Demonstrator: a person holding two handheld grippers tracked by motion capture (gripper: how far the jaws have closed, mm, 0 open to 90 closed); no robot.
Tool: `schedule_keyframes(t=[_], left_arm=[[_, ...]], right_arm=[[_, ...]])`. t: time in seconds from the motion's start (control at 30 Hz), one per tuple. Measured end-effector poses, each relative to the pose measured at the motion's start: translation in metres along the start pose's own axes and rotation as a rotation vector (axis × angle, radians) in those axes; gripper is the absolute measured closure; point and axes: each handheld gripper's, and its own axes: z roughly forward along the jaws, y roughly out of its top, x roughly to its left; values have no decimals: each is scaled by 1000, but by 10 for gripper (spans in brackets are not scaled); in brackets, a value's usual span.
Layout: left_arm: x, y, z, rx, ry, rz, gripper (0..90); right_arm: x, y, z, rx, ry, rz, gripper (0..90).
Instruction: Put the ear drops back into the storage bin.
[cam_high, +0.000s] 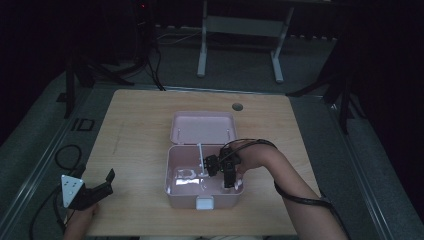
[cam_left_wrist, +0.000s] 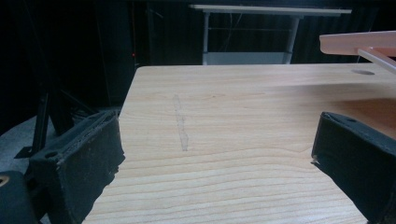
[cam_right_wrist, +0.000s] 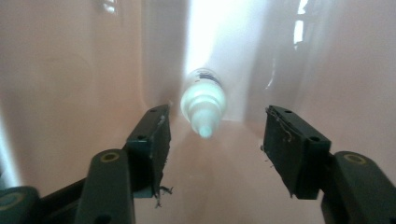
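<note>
My grippers: black, frayed-edged jaw pads with brass-ringed screw holes; left gripper (cam_high: 100, 187) bears a grey triangular plate; right gripper (cam_high: 228, 176) trails black cable.

A pale wood-grain tabletop (cam_high: 140, 125) with rounded corners is set in a dim room, and a round grey cable hole (cam_high: 237, 106) is cut near its far edge. Grey carpeted floor (cam_high: 240, 65) is seen around it. Beyond, a white metal-framed desk (cam_high: 240, 25) is placed against darkness, and black cables (cam_high: 150, 60) are trailed across the floor.

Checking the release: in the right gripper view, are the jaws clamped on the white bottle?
No: the right gripper stands open, clear of the white bottle.
</note>
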Motion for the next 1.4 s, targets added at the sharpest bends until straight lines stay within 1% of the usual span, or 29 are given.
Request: schedule_keyframes(t=[0.03, 0.1, 0.17, 0.23, 0.27, 0.3, 0.37, 0.4, 0.43, 0.47, 0.5, 0.53, 0.6, 0.63, 0.7, 0.77, 0.8, 0.83, 0.9, 0.97, 1.0, 1.1, 1.13, 1.17, 1.2, 1.23, 1.27, 1.4], left_arm=[[0, 0, 0, 0, 0, 0, 20], [0, 0, 0, 0, 0, 0, 20], [0, 0, 0, 0, 0, 0, 19], [0, 0, 0, 1, 1, -2, 20], [0, 0, 0, 1, 1, -2, 20], [0, 0, 0, 1, 2, -2, 20], [0, 0, 0, 2, 1, -2, 20], [0, 0, 0, 2, 2, -2, 19], [0, 0, 0, 2, 2, -2, 20], [0, 0, 0, 2, 2, -2, 20], [0, 0, 0, 2, 3, -2, 20], [0, 0, 0, 2, 3, -2, 19], [0, 0, 0, 2, 3, -2, 20], [0, 0, 0, 2, 3, -2, 20], [0, 0, 0, 1, 3, -2, 20], [0, 0, 0, 1, 3, -3, 20], [0, 0, 0, 2, 3, -2, 20], [0, 0, 0, 1, 3, -2, 20], [0, 0, 0, 1, 3, -1, 20], [0, 0, 0, 1, 4, -1, 20], [0, 0, 0, 1, 3, -1, 20], [0, 0, 0, 1, 4, -1, 20], [0, 0, 0, 1, 4, -1, 20], [0, 0, 0, 2, 4, 0, 20], [0, 0, 0, 0, 5, 2, 20], [0, 0, 0, 0, 5, 2, 20], [0, 0, 0, 0, 5, 1, 19], [0, 0, 0, 1, 6, -1, 20]], right_arm=[[0, -2, -4, -12, -6, 5, 370], [-1, -5, -12, -44, -11, 21, 288], [-1, -9, -21, -70, -8, 48, 274], [0, -13, -27, -77, -23, 45, 258], [1, -15, -30, -79, -29, 40, 224], [2, -17, -33, -84, -34, 38, 209], [3, -19, -35, -90, -35, 36, 207], [4, -24, -41, -112, -39, 40, 181], [5, -25, -43, -118, -42, 54, 179], [5, -25, -43, -118, -42, 54, 179], [6, -28, -46, -125, -55, 64, 156], [6, -30, -48, -132, -57, 67, 145], [6, -32, -48, -139, -54, 70, 137], [6, -35, -49, -150, -66, 79, 137], [6, -39, -50, -152, -78, 87, 134], [5, -44, -51, -169, -76, 103, 135], [5, -44, -51, -169, -76, 103, 135], [4, -50, -53, -184, -80, 122, 136], [3, -56, -55, -198, -79, 146, 136], [3, -60, -55, -202, -82, 152, 136], [3, -67, -56, -207, -86, 172, 136], [5, -78, -57, -217, -93, 192, 138], [5, -78, -57, -217, -93, 192, 138], [5, -82, -56, -220, -96, 199, 138], [6, -90, -55, -225, -108, 212, 139], [6, -90, -55, -225, -108, 212, 139], [7, -98, -53, -232, -108, 232, 139], [8, -111, -43, -243, -106, 266, 139]])
